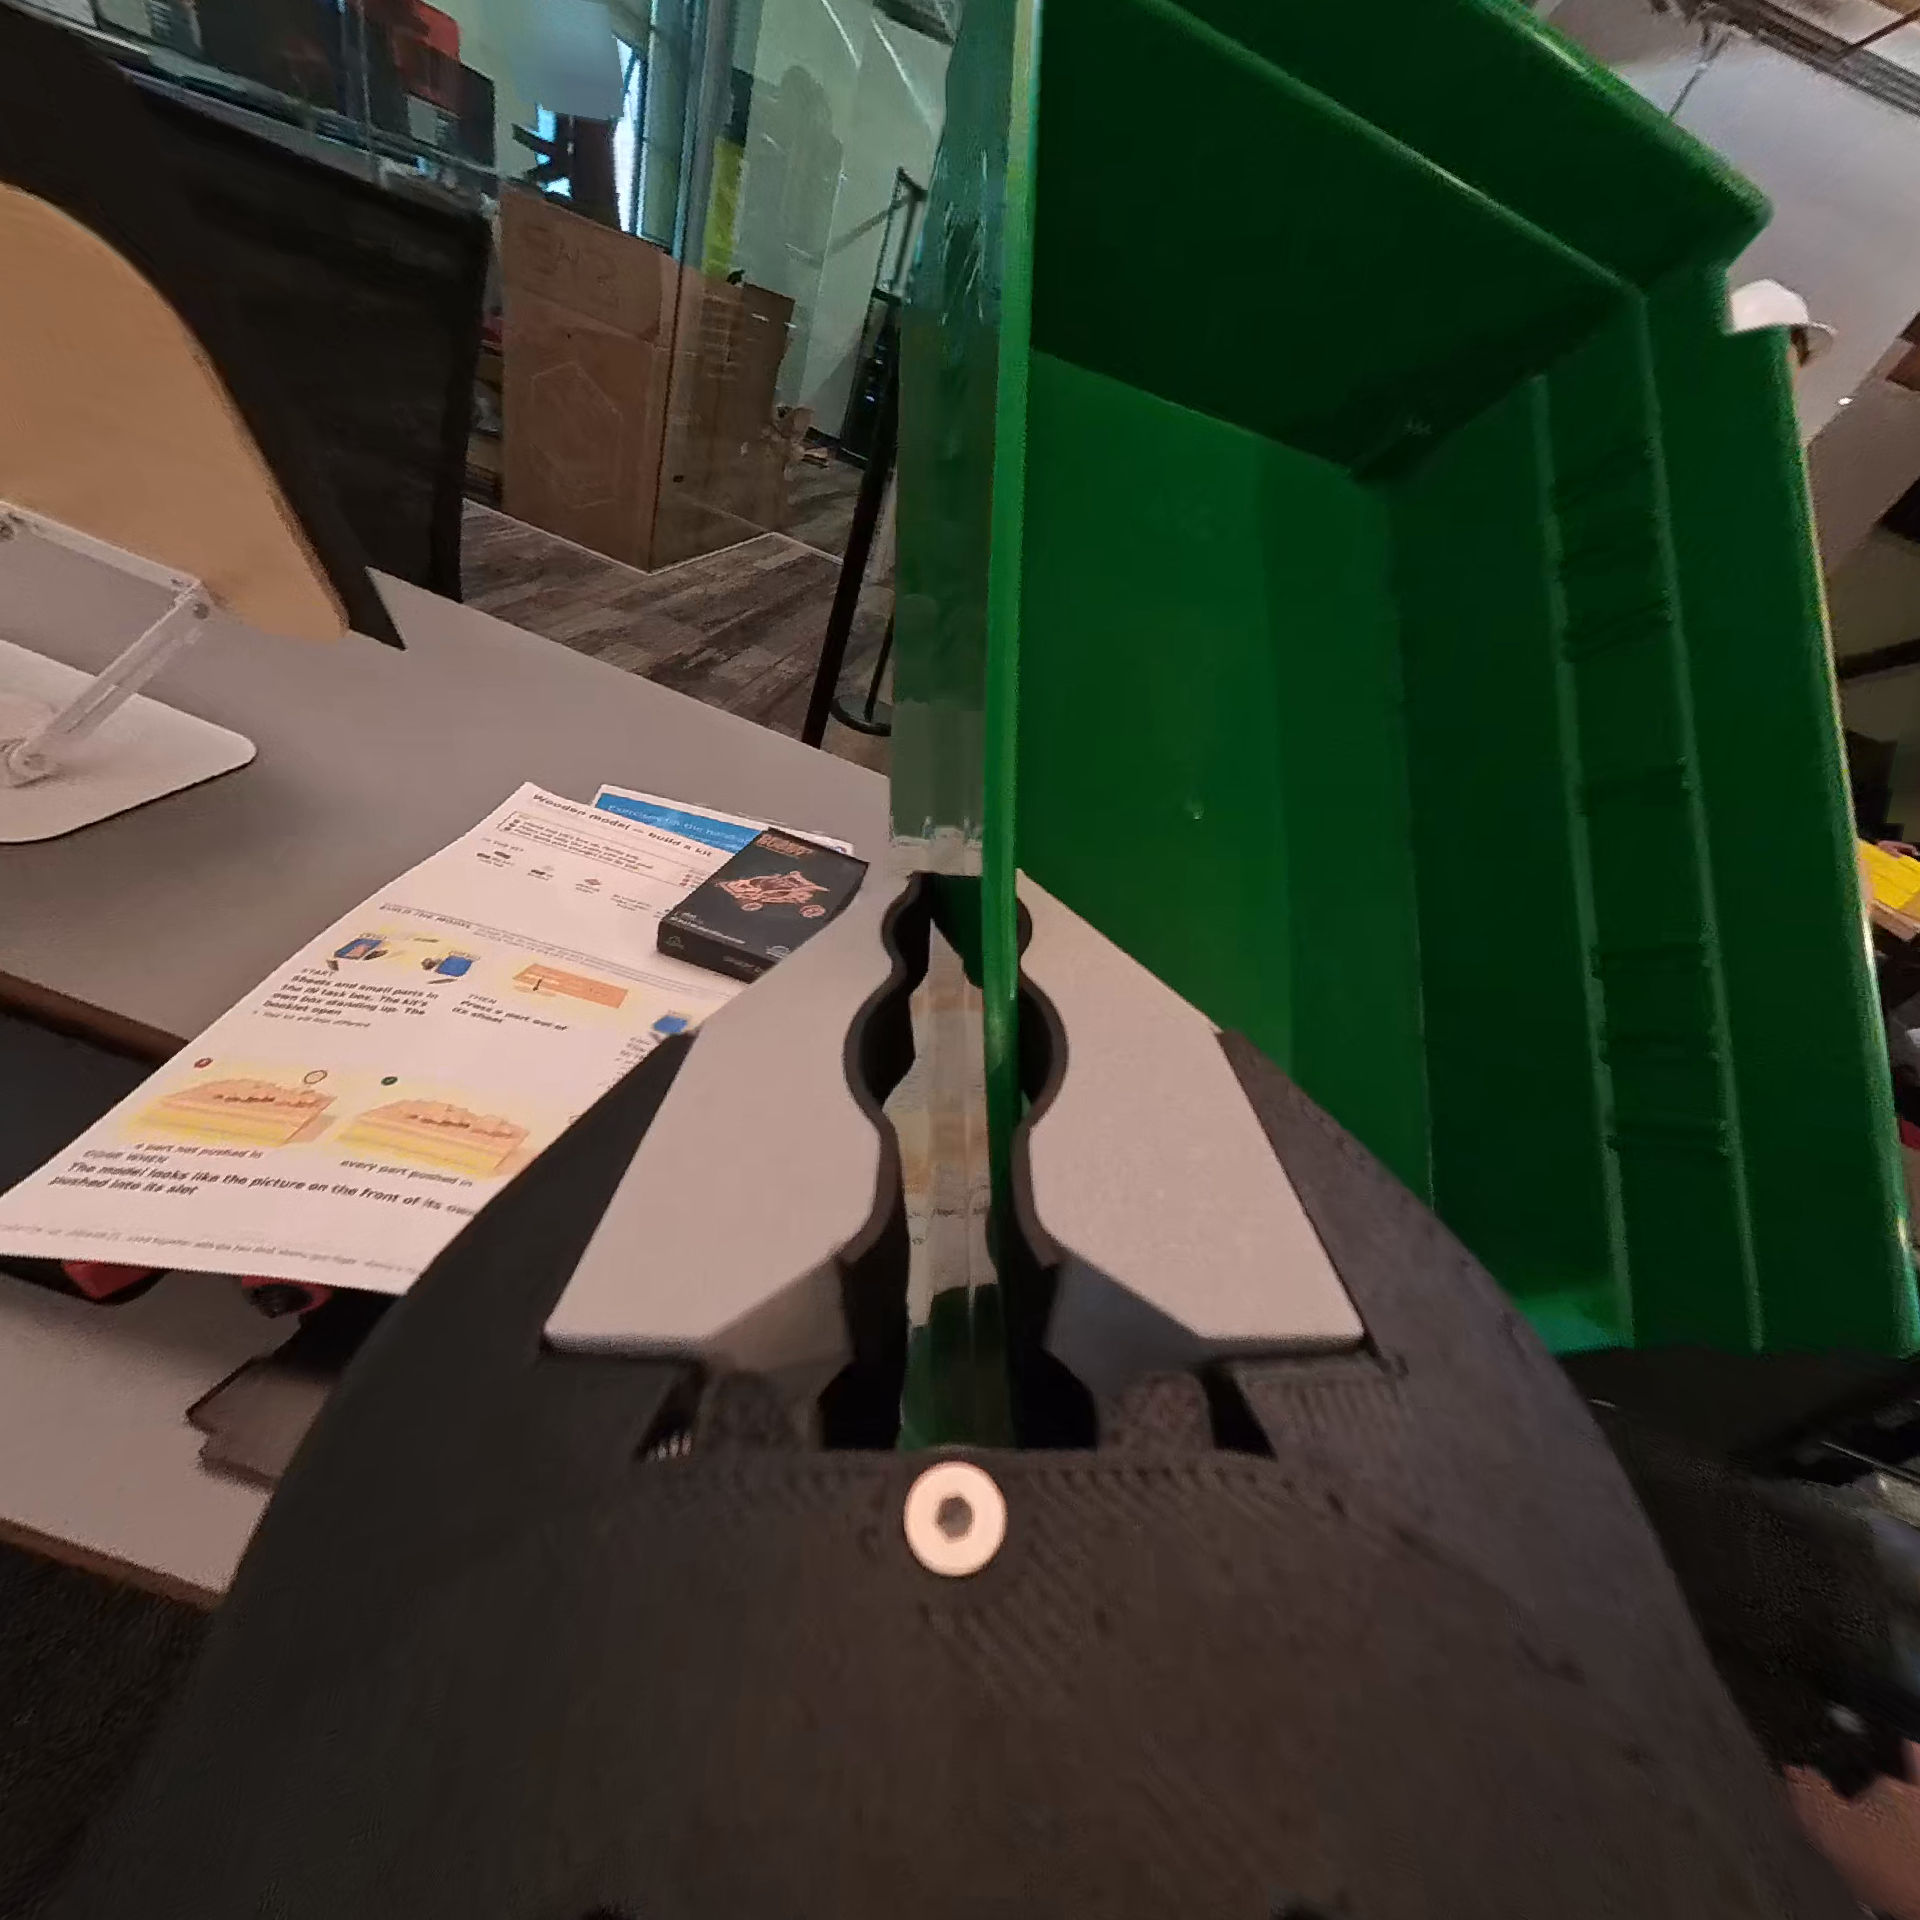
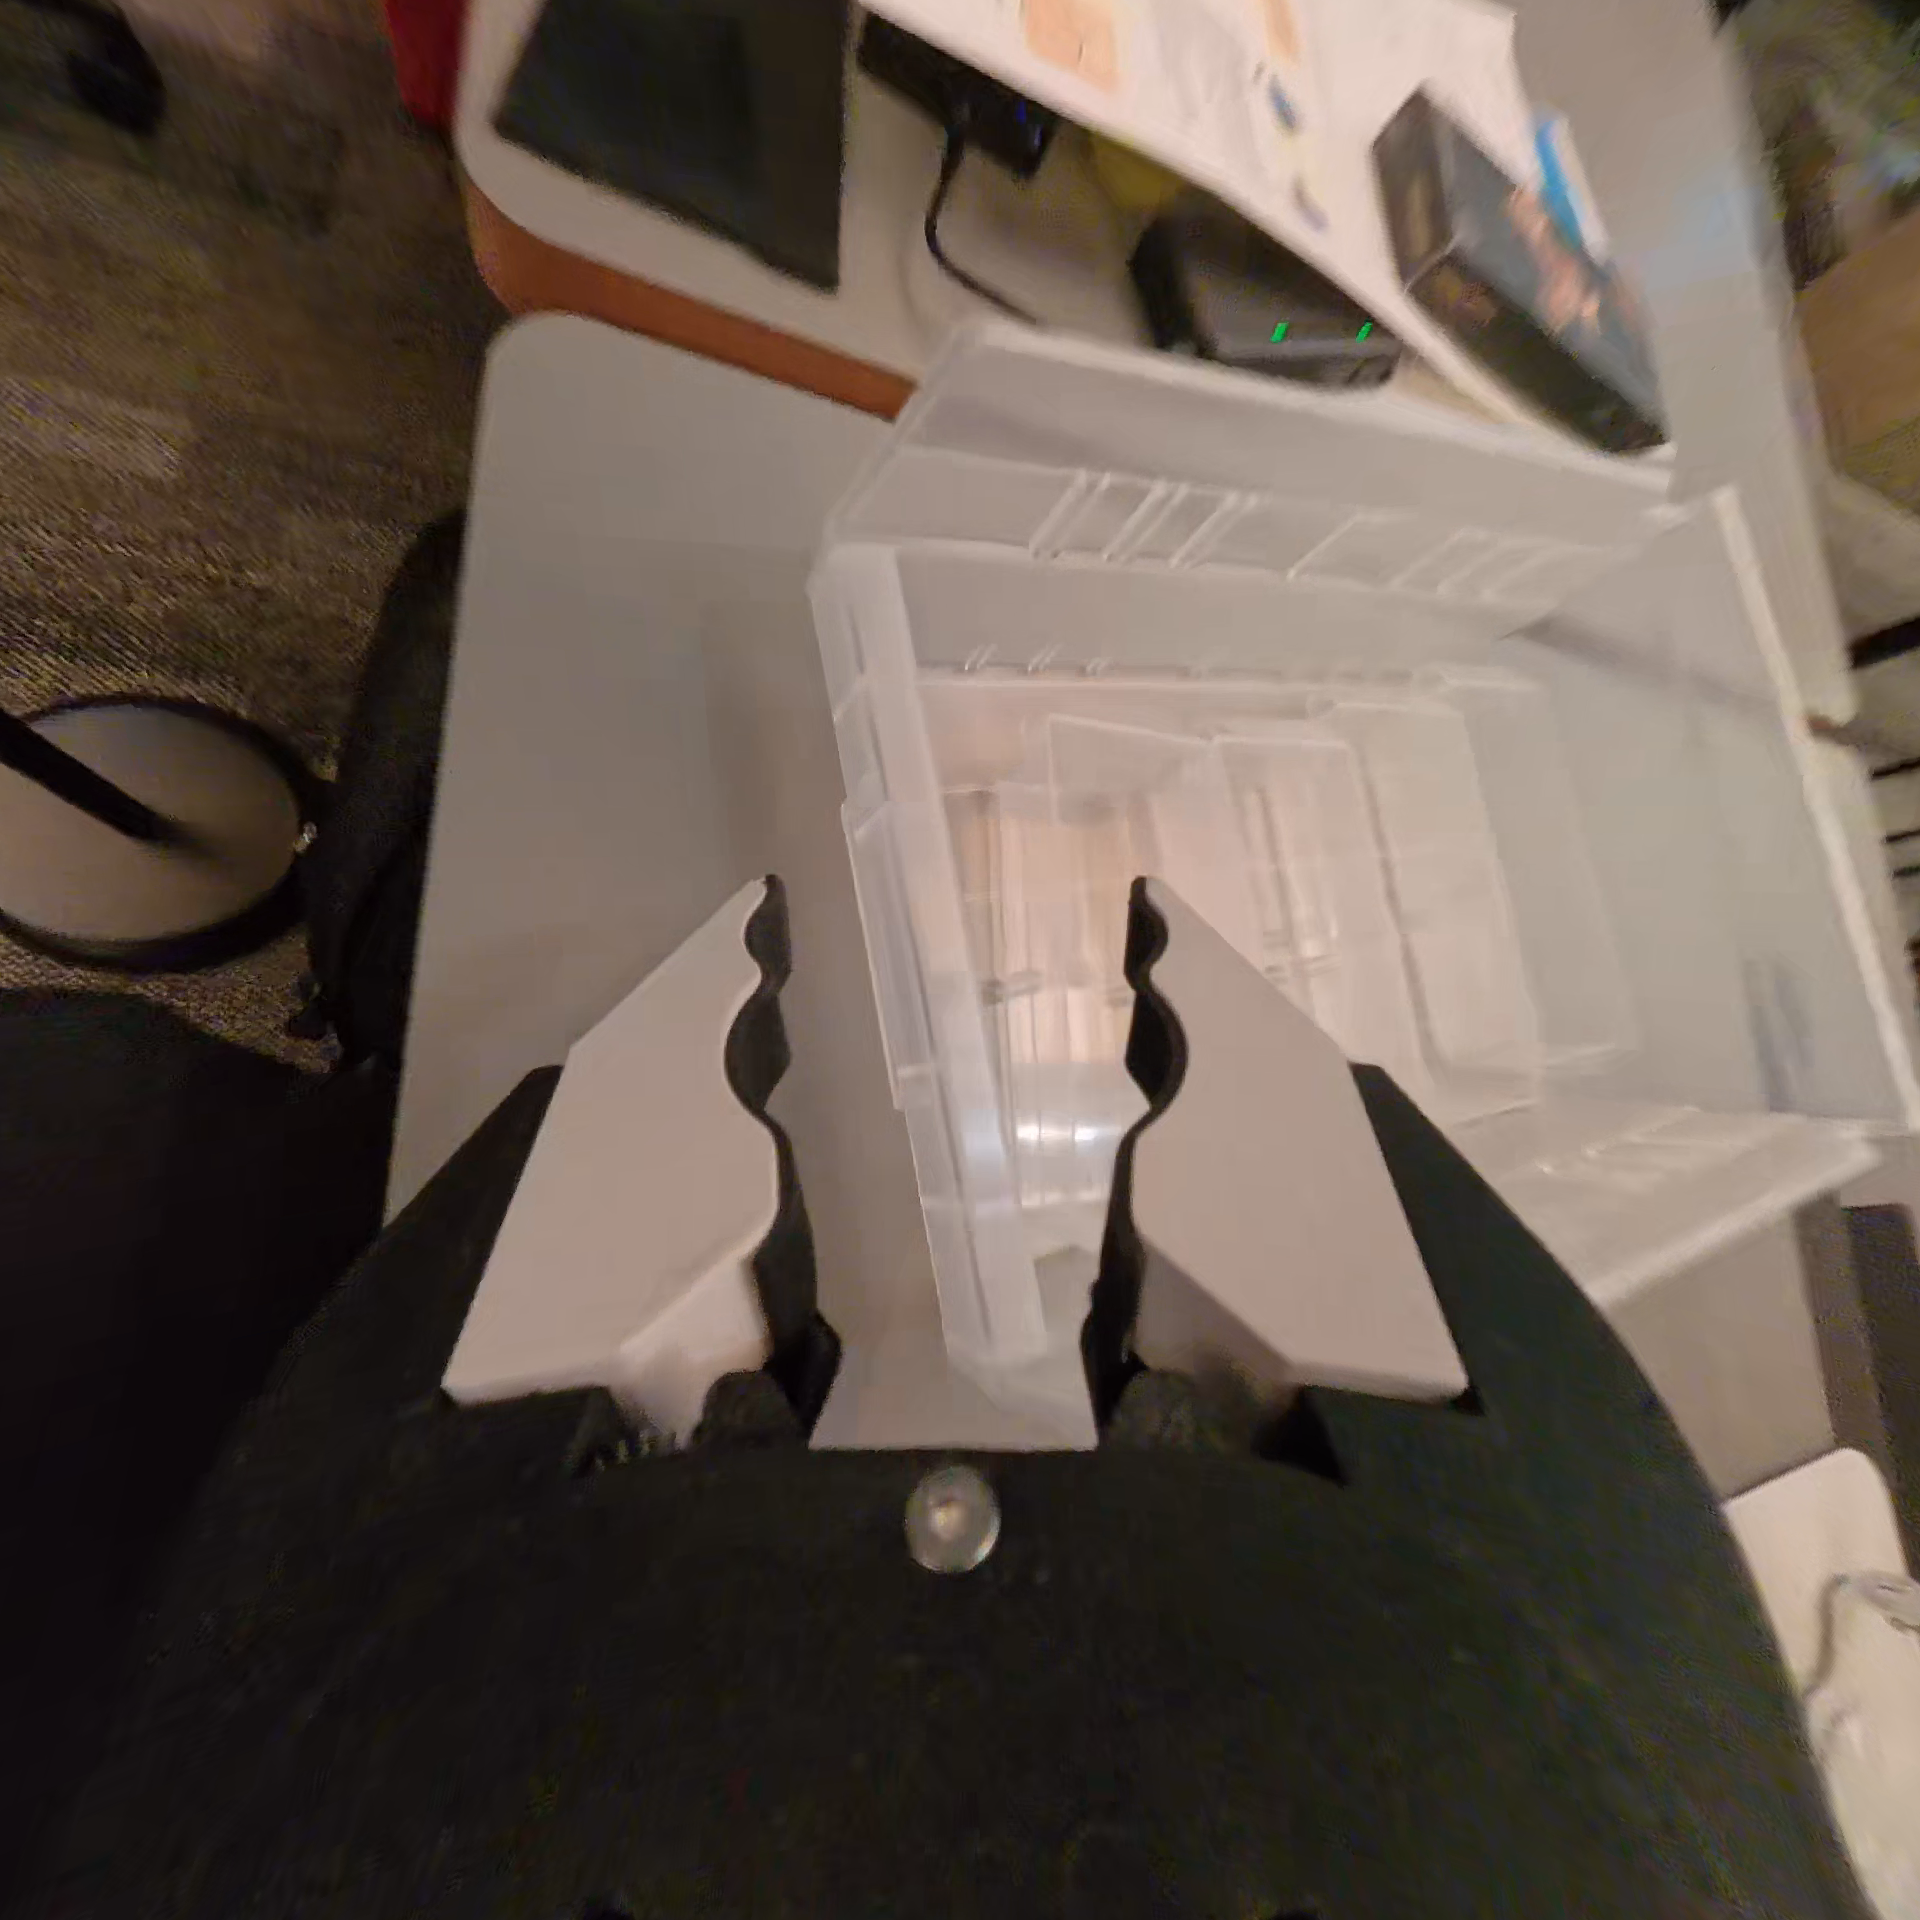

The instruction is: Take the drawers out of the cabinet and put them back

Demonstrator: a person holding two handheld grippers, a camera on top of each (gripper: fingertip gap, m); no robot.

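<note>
A grey worktop (image 1: 436, 727) stands in a room with wood-look flooring and stacked cardboard boxes (image 1: 634, 384) at the far left; on it lie printed instruction sheets (image 1: 395, 1039) and a small black illustrated box (image 1: 764, 902). The left tongs (image 1: 971, 925) are pressed onto the front panel of a green drawer (image 1: 1299, 675), held up in the air above the worktop. The right tongs (image 2: 951, 894) are spread, holding nothing, just above the clear plastic cabinet (image 2: 1247, 831) lying on the white worktop (image 2: 623, 623).
</note>
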